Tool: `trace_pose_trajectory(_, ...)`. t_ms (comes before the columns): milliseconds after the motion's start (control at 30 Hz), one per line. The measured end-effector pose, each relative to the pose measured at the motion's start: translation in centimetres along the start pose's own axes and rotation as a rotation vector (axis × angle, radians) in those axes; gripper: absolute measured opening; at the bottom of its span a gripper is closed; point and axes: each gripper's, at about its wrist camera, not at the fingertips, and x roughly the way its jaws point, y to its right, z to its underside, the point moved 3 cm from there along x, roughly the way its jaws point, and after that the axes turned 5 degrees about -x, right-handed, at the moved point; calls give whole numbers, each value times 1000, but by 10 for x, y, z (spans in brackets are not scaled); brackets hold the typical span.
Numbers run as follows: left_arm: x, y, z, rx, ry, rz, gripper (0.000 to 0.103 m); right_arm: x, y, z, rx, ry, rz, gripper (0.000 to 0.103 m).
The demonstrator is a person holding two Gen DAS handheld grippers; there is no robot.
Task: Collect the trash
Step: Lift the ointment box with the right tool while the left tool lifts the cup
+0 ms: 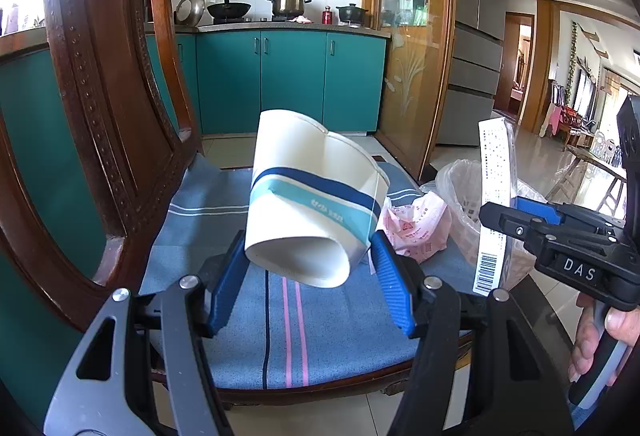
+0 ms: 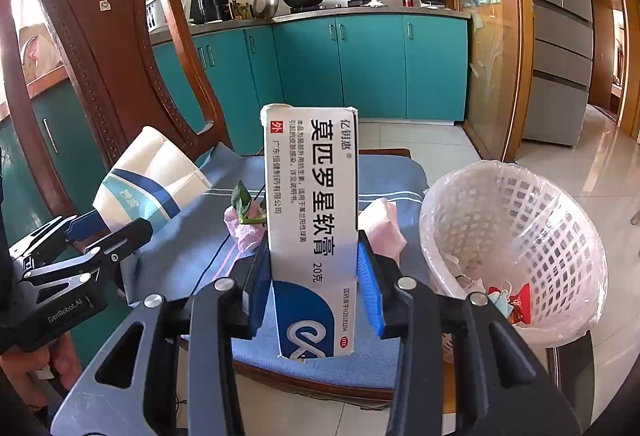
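Two tools: left tool [image 1: 308, 260] grips the crushed white-and-blue paper cup [image 1: 316, 203], right tool [image 2: 316, 276] grips the white cardboard ointment box [image 2: 310, 220].
Aim: both lifted clear, judged for the near-right white lattice bin [image 2: 516, 236].

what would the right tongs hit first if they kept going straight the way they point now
Probably the blue chair cushion: the right tongs, gripping the ointment box, point down toward it. Depth is unclear.

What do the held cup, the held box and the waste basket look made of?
Cup: matte paper; it is creased and squashed. Box: thin printed cardboard, slight sheen, torn flap edge. Basket: white moulded plastic lattice, lined with a thin, clear, glossy film bag.
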Motion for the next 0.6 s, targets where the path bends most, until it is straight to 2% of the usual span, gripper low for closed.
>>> trace_pose_trajectory(600, 2, -1, 0, 5, -12, -2, 62, -1, 0, 0, -3, 0, 4, 40)
